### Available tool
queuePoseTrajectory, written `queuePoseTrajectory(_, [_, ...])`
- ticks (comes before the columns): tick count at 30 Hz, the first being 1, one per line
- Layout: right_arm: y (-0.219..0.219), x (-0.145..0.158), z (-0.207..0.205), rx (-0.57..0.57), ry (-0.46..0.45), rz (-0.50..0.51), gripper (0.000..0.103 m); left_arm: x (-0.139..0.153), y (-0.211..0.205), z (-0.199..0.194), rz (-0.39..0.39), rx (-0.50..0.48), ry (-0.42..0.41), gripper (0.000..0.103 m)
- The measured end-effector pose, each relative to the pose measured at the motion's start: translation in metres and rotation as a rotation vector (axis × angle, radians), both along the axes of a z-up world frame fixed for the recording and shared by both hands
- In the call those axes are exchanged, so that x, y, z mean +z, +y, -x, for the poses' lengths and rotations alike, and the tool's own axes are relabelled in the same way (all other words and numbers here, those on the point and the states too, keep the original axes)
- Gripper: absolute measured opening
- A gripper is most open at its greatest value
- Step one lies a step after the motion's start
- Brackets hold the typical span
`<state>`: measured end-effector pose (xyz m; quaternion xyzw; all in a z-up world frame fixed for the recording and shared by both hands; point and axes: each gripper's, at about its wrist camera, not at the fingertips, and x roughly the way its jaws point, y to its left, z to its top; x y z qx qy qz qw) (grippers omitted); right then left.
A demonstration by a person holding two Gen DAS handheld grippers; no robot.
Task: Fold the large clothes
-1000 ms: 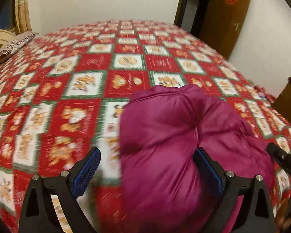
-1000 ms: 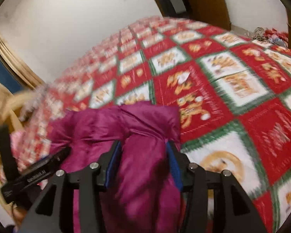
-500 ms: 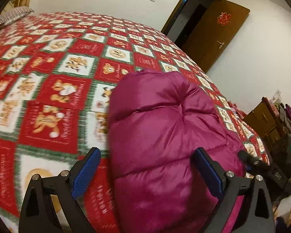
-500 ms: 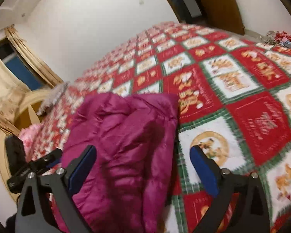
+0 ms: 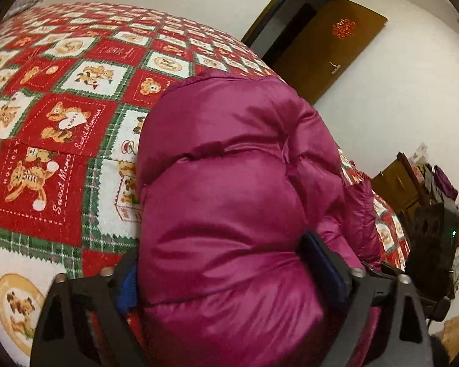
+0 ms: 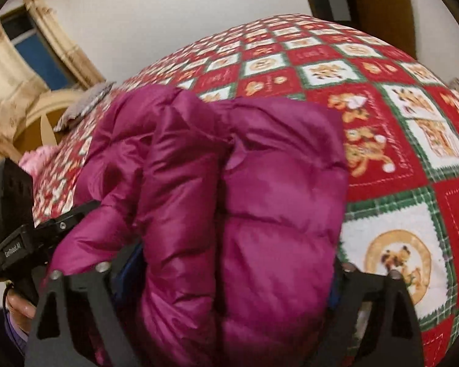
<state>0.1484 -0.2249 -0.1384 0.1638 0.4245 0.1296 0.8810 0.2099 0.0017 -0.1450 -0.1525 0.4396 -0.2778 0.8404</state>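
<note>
A magenta puffer jacket (image 5: 229, 183) lies folded in a thick bundle on the bed; it also fills the middle of the right wrist view (image 6: 244, 198). My left gripper (image 5: 229, 278) has its jaws wide apart, one on each side of the bundle's near end, with the padding bulging between them. My right gripper (image 6: 229, 278) straddles the same near end from the other side, jaws equally wide. The right gripper body shows at the right of the left wrist view (image 5: 431, 244), the left gripper body at the left of the right wrist view (image 6: 15, 238).
A red, white and green bear-patterned bedspread (image 5: 55, 122) covers the bed. A brown door (image 5: 330, 46) stands open behind it. A wooden cabinet with clutter (image 5: 413, 177) is at the right. A pillow (image 6: 85, 104) and curtained window (image 6: 24, 46) lie at the bed's far side.
The right gripper opened after a second ago. Both grippers have moved forward onto the bundle, so its near end now sits between both pairs of jaws.
</note>
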Motion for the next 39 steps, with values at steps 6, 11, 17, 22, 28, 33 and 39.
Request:
queuePoseTrajectory(6, [0.009,-0.001,0.028,0.033,0.023,-0.062,0.05,0.008,0.014,0.037,0.01,0.001,-0.003,0.076])
queuePoseTrajectory(11, [0.014,0.006,0.065,0.021,0.008,-0.119,0.041,0.02,0.024,0.067,0.05,0.0,0.0,0.073])
queuePoseTrajectory(17, [0.007,0.028,0.108,-0.018,-0.038,-0.163,0.035,0.055,0.007,0.093,0.108,-0.071,-0.063,0.072])
queuePoseTrajectory(22, [-0.028,0.067,0.134,-0.091,-0.132,-0.144,0.034,0.089,-0.03,0.094,0.166,-0.155,-0.124,0.072])
queuePoseTrajectory(28, [-0.074,0.107,0.135,-0.184,-0.204,0.018,0.034,0.098,-0.1,0.066,0.187,-0.221,-0.139,0.072])
queuePoseTrajectory(33, [-0.125,0.086,0.107,-0.267,-0.18,0.023,0.034,0.077,-0.153,0.042,0.087,-0.227,-0.129,0.072])
queuePoseTrajectory(39, [-0.15,0.026,0.062,-0.362,-0.062,-0.024,0.036,0.035,-0.188,0.019,-0.113,-0.197,-0.087,0.072])
